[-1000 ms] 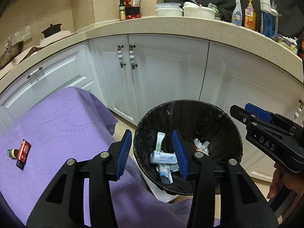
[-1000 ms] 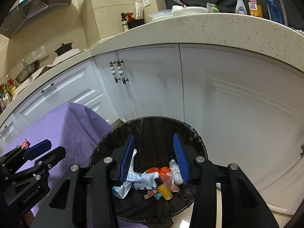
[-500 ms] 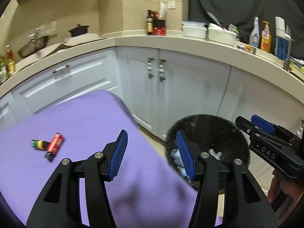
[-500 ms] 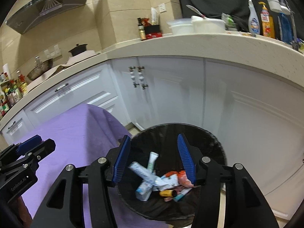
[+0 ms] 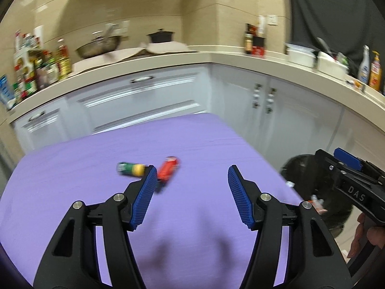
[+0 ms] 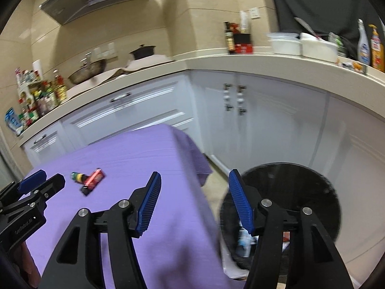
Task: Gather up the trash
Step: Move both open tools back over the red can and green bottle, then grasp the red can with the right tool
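I have the white kitchen cabinets (image 5: pixel 154 101) and beige countertop (image 5: pixel 216 57) curving round the back of both views, with a dark pot (image 5: pixel 160 36), a wok (image 5: pixel 98 47) and a rack of condiment bottles (image 5: pixel 36 69) standing on the counter; cleaning bottles (image 6: pixel 370 45) stand at its right end.

In front of me is the table under a purple cloth (image 5: pixel 192 149). Beyond its right edge, on the floor by the cabinets, I see the black-lined trash bin (image 6: pixel 300 180), with scraps lying in the bottom; they are too blurred to name.

My left gripper (image 5: pixel 190 195) hovers over the near half of the cloth, jaws opening, nothing between the blue pads. My right gripper (image 6: pixel 193 202) hangs across the table's right edge, one finger over the cloth and the other over the bin's rim, jaws also opening and likewise bare. Each gripper shows at the side of the other's view, with a bit of hand (image 5: pixel 368 236) on the right one's grip.

The trash left on the table lies left of the middle, towards the far edge: a red packet (image 5: pixel 169 168), and just beside it on its left a small green-and-yellow tube (image 5: pixel 130 169). They look close enough to touch, though blur stops me telling. The left gripper's left fingertip hides the gap between them in its own view.
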`<act>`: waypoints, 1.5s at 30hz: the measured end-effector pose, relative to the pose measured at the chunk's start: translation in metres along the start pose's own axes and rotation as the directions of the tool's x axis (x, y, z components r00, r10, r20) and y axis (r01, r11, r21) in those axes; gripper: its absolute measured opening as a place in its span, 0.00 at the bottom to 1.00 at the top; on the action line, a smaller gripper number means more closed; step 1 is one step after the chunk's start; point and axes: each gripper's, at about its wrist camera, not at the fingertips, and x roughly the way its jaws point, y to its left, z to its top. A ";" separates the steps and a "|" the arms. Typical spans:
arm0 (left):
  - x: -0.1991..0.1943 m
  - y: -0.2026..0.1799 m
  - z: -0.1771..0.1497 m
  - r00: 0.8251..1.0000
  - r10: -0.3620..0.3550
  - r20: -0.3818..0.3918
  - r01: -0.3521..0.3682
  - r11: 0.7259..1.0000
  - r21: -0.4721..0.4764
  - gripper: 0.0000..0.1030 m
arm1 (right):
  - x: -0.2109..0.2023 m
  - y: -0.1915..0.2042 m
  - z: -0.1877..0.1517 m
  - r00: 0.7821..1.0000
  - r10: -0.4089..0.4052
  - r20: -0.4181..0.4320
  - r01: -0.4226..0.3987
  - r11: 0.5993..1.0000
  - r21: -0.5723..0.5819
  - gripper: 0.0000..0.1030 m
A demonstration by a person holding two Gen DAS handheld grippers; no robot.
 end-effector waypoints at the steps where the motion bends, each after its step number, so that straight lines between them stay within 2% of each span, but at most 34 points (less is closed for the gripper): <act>1: -0.001 0.010 -0.001 1.000 0.018 0.001 -0.018 1.000 -0.011 0.58 | 0.003 0.010 0.000 1.000 0.012 -0.004 -0.012 1.000 -0.009 0.56; 8: -0.008 0.081 -0.009 0.992 0.129 -0.011 -0.130 0.987 -0.092 0.58 | 0.025 0.064 -0.001 0.996 0.076 -0.036 -0.078 0.995 -0.060 0.56; 20: -0.012 0.171 -0.031 0.967 0.247 -0.064 -0.255 0.946 -0.200 0.58 | 0.073 0.143 -0.007 0.981 0.146 -0.130 -0.160 0.981 -0.109 0.56; 28: -0.007 0.209 -0.042 0.955 0.276 -0.105 -0.294 0.925 -0.242 0.58 | 0.105 0.177 -0.013 0.971 0.137 -0.198 -0.163 0.979 -0.123 0.56; 38: 0.001 0.236 -0.051 0.951 0.277 -0.135 -0.304 0.914 -0.270 0.58 | 0.141 0.188 -0.018 0.950 0.084 -0.302 -0.128 0.984 -0.127 0.56; 41: 0.003 0.239 -0.053 0.952 0.271 -0.140 -0.300 0.912 -0.279 0.58 | 0.144 0.187 -0.018 0.946 0.081 -0.315 -0.126 0.984 -0.126 0.54; 45: 0.006 0.240 -0.054 0.954 0.262 -0.145 -0.294 0.914 -0.279 0.58 | 0.147 0.184 -0.019 0.939 0.085 -0.332 -0.130 0.985 -0.115 0.44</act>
